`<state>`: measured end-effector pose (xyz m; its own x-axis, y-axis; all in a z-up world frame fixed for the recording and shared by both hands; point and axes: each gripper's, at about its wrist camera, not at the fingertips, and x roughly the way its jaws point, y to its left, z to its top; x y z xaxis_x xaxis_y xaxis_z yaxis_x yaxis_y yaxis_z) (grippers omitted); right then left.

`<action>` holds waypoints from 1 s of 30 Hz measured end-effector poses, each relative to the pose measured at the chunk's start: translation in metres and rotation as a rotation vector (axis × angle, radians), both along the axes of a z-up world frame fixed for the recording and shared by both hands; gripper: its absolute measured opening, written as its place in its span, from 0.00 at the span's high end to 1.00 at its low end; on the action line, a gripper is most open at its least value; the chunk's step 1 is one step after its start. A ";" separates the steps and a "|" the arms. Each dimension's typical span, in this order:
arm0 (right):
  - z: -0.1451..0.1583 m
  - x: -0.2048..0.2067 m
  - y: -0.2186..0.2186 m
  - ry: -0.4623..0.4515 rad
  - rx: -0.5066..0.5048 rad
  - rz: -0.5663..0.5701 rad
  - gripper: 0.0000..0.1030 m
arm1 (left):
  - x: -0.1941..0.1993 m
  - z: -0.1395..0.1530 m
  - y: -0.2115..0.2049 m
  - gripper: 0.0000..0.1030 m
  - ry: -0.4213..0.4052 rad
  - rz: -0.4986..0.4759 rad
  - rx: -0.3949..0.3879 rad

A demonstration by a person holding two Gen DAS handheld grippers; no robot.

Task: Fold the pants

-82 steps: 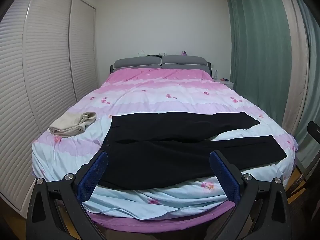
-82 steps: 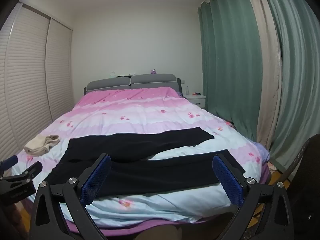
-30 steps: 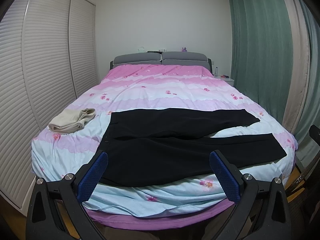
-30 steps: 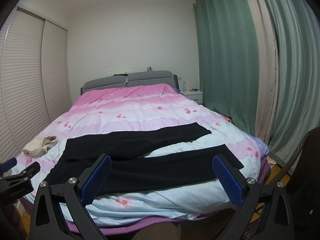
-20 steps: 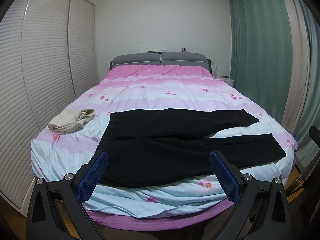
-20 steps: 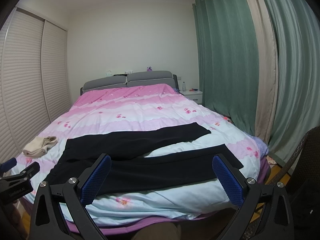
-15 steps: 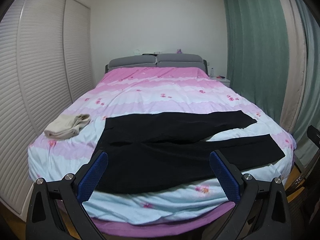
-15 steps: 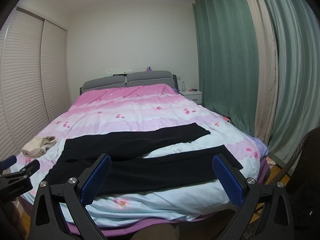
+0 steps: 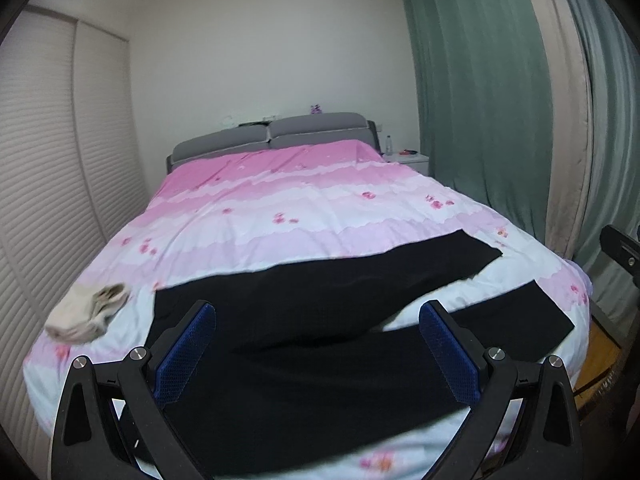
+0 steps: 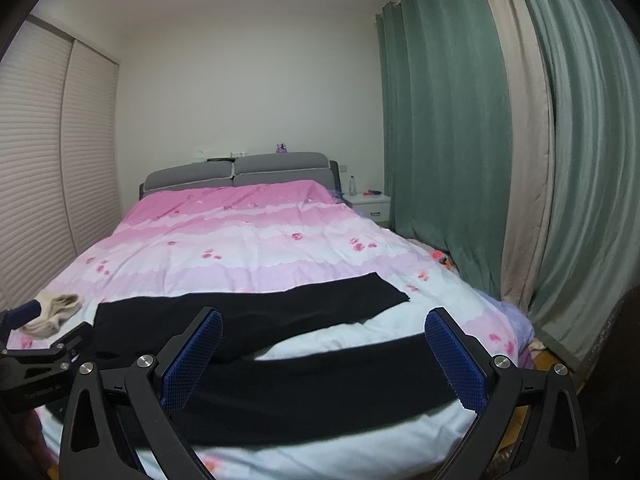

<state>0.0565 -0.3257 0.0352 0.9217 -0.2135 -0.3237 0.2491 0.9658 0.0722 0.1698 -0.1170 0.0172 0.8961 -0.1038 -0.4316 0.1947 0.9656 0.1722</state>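
Observation:
Black pants (image 9: 320, 344) (image 10: 280, 360) lie spread flat across the foot of the bed, waist to the left, both legs running right and splayed apart. My left gripper (image 9: 318, 316) hovers over the waist and thigh area, open and empty, its blue pads (image 9: 188, 348) wide apart. My right gripper (image 10: 324, 320) hangs open over the near leg, nothing between its pads (image 10: 452, 356). The left gripper also shows at the left edge of the right wrist view.
The bed (image 9: 304, 208) has a pink and pale blue floral duvet. A folded beige garment (image 9: 86, 312) (image 10: 50, 312) lies at its left edge. White slatted wardrobe doors (image 9: 48, 200) stand left; green curtains (image 10: 460, 160) and a white nightstand (image 10: 370, 206) right.
Both grippers have moved forward toward the bed, so the pants look bigger and closer. The left one has also swung right. Both stay open.

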 end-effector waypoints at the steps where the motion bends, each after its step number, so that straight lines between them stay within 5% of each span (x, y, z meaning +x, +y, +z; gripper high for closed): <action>1: -0.001 0.014 -0.006 0.005 -0.003 -0.007 0.01 | 0.012 0.000 -0.007 0.00 0.002 -0.009 -0.001; 17: -0.033 0.248 -0.110 0.161 -0.038 -0.055 0.01 | 0.235 -0.028 -0.144 0.00 0.078 -0.173 -0.007; 24: -0.076 0.362 -0.164 0.304 -0.006 -0.014 0.01 | 0.327 -0.071 -0.202 0.01 0.171 -0.233 0.017; 30: -0.129 0.449 -0.217 0.427 0.021 0.016 0.01 | 0.397 -0.130 -0.249 0.10 0.306 -0.291 0.075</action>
<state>0.5055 -0.5426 -0.0941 0.7068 -0.1892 -0.6816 0.2457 0.9692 -0.0143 0.5669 -0.3658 -0.1128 0.6631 -0.2920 -0.6892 0.5106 0.8497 0.1312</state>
